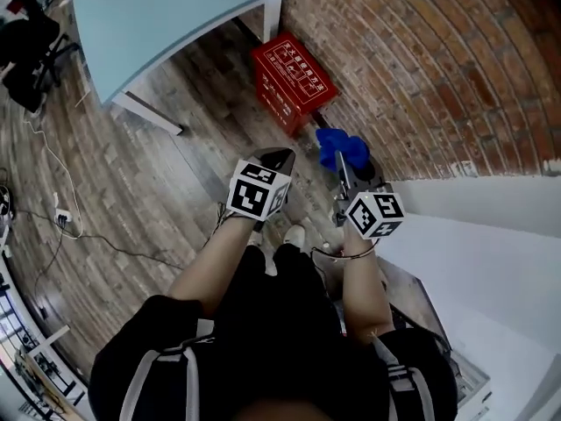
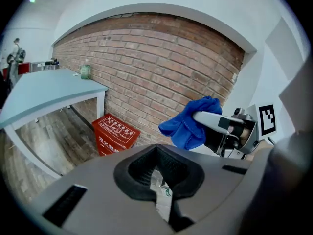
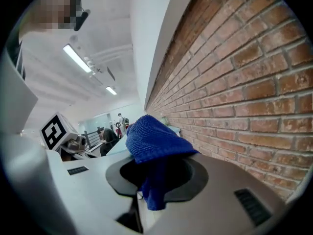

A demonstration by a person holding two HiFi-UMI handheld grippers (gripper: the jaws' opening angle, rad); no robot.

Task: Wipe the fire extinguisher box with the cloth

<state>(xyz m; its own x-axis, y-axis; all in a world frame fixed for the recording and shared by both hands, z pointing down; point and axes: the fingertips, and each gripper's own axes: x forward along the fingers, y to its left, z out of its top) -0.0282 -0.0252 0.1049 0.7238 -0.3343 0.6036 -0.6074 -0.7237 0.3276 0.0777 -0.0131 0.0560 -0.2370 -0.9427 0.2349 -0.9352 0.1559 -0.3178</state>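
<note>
The red fire extinguisher box [image 1: 294,77] stands on the wooden floor against the brick wall, and it also shows low in the left gripper view [image 2: 115,133]. My right gripper [image 1: 344,163] is shut on a blue cloth [image 1: 342,146], held in the air nearer to me than the box. The cloth [image 3: 154,143] bunches out of the shut jaws of the right gripper [image 3: 154,175]. My left gripper [image 1: 279,159] hangs beside it, to the left, jaws together and holding nothing [image 2: 159,153]. From there I see the cloth [image 2: 188,124] at the right.
A light blue table [image 1: 166,16] stands left of the box, one white leg [image 1: 273,14] close to it. The brick wall [image 1: 421,60] runs along the right, with a white wall [image 1: 478,235] nearer me. Cables [image 1: 61,213] trail on the floor at the left.
</note>
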